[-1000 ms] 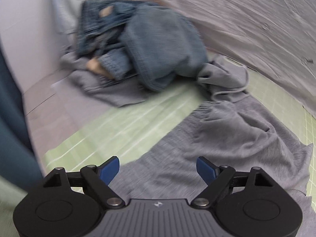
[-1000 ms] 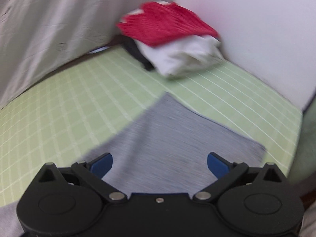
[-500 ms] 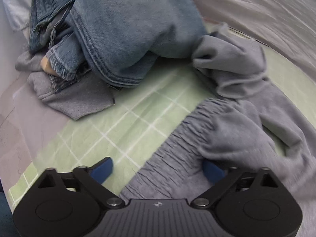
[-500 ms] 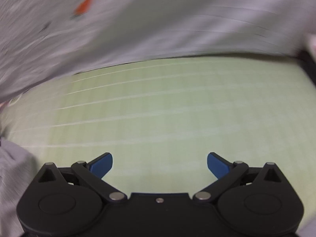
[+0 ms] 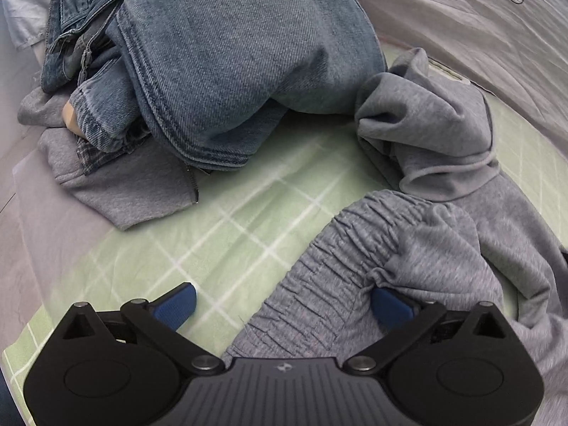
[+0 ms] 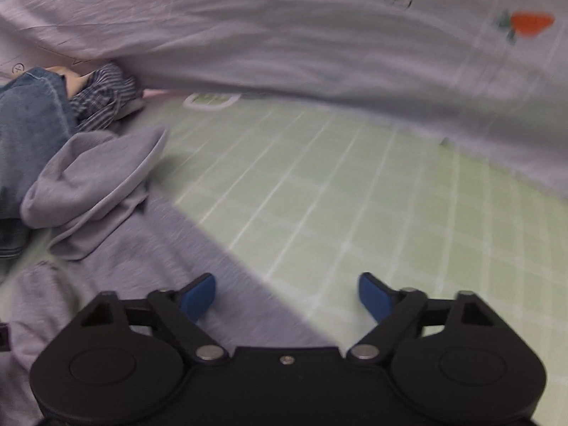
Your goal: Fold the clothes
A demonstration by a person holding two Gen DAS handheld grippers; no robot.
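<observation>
A grey sweatpants garment [image 5: 408,248] lies crumpled on the green checked sheet [image 5: 220,234]; its gathered elastic waistband [image 5: 319,284] lies between the jaws of my left gripper [image 5: 284,301], which is open, its right pad [image 5: 390,305] tucked under a fabric fold. In the right wrist view the same grey garment [image 6: 149,255] spreads from the left. My right gripper [image 6: 287,293] is open, its left pad [image 6: 198,294] over the cloth edge, its right pad over bare sheet.
A pile of blue jeans [image 5: 230,64] on another grey garment [image 5: 135,191] sits at the far left. A pale lilac quilt [image 6: 319,42] with a carrot print rises along the back. Striped cloth [image 6: 103,92] lies beside the jeans.
My left gripper has moved forward and down onto the waistband. My right gripper has swung left, from the red and white pile across bare sheet to the grey garment's edge.
</observation>
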